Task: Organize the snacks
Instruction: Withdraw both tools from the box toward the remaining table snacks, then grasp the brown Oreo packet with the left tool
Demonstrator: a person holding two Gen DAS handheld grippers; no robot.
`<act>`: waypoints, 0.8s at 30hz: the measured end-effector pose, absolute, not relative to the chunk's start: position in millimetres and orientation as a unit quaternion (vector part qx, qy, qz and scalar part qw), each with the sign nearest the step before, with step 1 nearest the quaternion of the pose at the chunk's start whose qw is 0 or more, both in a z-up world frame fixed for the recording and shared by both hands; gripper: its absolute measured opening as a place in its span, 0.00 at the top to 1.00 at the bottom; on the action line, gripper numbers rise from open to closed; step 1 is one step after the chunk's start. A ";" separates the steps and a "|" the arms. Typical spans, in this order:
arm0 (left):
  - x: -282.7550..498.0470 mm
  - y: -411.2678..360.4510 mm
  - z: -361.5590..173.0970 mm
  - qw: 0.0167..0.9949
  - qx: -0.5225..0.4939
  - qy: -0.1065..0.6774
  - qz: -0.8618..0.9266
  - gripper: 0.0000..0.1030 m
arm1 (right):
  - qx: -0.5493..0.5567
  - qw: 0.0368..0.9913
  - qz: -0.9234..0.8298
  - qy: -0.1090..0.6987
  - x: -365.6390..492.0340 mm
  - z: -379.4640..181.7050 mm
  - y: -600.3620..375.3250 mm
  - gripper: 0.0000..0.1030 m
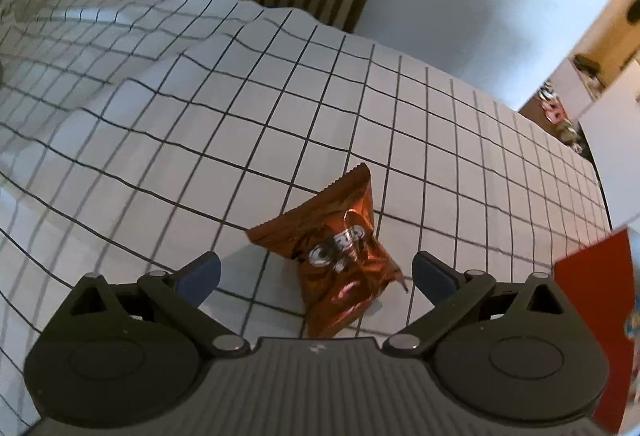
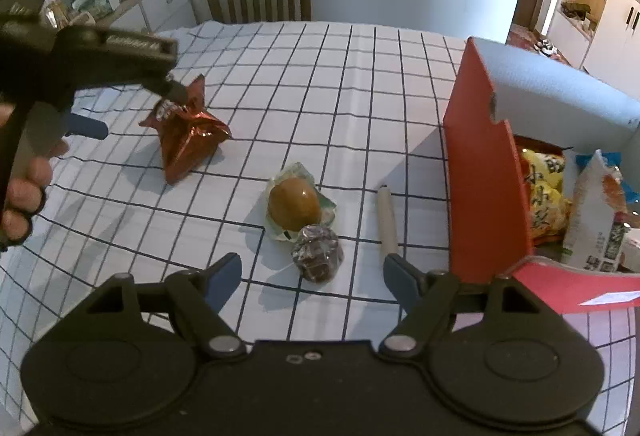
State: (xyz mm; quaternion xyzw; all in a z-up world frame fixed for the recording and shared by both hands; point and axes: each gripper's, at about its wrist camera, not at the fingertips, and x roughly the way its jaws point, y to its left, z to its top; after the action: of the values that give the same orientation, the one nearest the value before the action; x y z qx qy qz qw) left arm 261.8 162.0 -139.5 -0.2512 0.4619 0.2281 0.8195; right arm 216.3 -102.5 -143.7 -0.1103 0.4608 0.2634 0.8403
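Left tool [image 1: 316,272]: spread wide, pinching nothing, angling steeply down over the orange foil snack bag [image 1: 340,260]. Bag lying on the bench [image 1: 160,140] just ahead of and between the blue pads [image 1: 200,276], nearer the right-hand pad; long axis running away from the tool, serrated end farthest, crumpled end nearest. Closing across the short width looking workable.

Right tool [image 2: 312,276]: also parted, gripping nothing, hovering over the dark wrapped sweet [image 2: 318,254], which is sitting centred between its pads. Touching that, on the far side: packaged brown egg [image 2: 294,204]. Cream stick [image 2: 387,220] lying just beside the right pad, long axis pointing away.

Red box [image 2: 484,176] standing open at the right, already holding packets [image 2: 544,192]; right hand nearer it. Open checked cloth all round the foil bag; bench edge well off to the right.
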 end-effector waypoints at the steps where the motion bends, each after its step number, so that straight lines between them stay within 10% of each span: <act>1: 264.2 161.0 -141.4 0.818 -0.252 0.462 0.233 0.00 | -0.112 0.840 0.262 0.462 217.5 -146.0 -101.0 0.25; 20: 291.8 160.9 -171.4 0.784 -0.266 0.465 0.314 0.02 | -0.096 0.840 0.233 0.481 234.1 -177.6 -86.8 0.56; 24: 293.8 157.8 -169.8 0.785 -0.265 0.468 0.308 0.16 | -0.105 0.840 0.226 0.482 230.7 -180.2 -86.4 0.64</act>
State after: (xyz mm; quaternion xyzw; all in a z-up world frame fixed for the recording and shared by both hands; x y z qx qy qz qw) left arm 293.8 157.8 -169.8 -0.2646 0.4676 0.3084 0.7849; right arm 230.7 -86.4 -180.2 -0.1045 0.4821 0.2264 0.8399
